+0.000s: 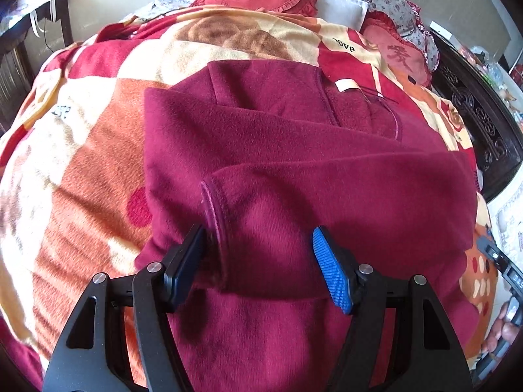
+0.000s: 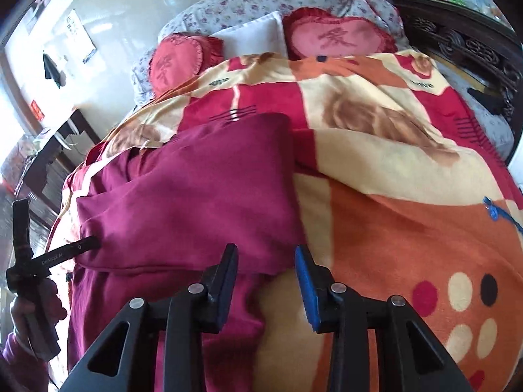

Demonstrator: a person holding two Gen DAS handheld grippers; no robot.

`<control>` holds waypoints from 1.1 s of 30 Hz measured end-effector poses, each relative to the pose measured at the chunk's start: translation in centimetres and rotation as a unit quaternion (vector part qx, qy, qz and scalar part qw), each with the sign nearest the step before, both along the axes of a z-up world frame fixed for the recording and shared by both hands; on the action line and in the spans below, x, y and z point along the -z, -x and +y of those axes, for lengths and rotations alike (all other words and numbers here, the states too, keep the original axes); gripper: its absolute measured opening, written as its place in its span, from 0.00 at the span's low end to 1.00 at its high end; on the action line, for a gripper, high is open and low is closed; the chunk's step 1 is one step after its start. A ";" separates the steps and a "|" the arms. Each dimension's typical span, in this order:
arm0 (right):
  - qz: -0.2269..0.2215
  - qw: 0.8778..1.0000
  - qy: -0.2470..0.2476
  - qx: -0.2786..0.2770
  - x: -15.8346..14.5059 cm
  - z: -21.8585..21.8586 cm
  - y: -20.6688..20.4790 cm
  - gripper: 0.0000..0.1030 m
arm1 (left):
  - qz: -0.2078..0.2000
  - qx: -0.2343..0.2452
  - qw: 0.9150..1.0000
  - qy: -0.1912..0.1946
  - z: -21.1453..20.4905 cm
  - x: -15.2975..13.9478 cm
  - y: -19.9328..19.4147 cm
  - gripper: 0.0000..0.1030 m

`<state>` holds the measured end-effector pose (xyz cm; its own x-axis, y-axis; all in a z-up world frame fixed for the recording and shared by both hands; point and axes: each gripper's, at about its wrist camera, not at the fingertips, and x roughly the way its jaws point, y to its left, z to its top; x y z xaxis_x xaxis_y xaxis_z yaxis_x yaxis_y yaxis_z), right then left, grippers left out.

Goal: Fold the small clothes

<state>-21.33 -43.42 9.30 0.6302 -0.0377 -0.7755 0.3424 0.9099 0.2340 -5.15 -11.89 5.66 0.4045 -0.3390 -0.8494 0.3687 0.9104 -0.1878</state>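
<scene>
A maroon fleece garment (image 1: 294,150) lies on the patterned blanket, with both sleeves folded across its body. A white label (image 1: 346,85) shows at its collar. My left gripper (image 1: 261,254) is open just above the garment, its fingers to either side of a sleeve cuff (image 1: 215,215). The garment also shows in the right wrist view (image 2: 196,196). My right gripper (image 2: 266,268) is open over the garment's right edge, holding nothing. The left gripper shows in the right wrist view (image 2: 85,245), its fingertips hidden behind a fold of the garment.
An orange, red and cream blanket (image 2: 408,196) covers the bed. Heart-shaped red cushions (image 2: 340,39) and a white pillow (image 2: 255,36) lie at the head. A dark carved wooden bed frame (image 1: 483,124) runs along the right side. A dark table (image 2: 65,143) stands on the left.
</scene>
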 end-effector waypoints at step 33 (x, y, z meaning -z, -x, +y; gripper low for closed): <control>0.080 0.990 -0.113 -0.008 3.1 6.0 18.7 0.54 | 0.129 0.107 0.986 0.028 8.9 -0.9 15.1 0.66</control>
<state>-40.01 -37.41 6.15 0.4980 0.1567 -0.8529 0.3776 0.8462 0.3760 -20.29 -2.98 6.58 0.0923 -0.4415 -0.8925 0.4841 0.8032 -0.3472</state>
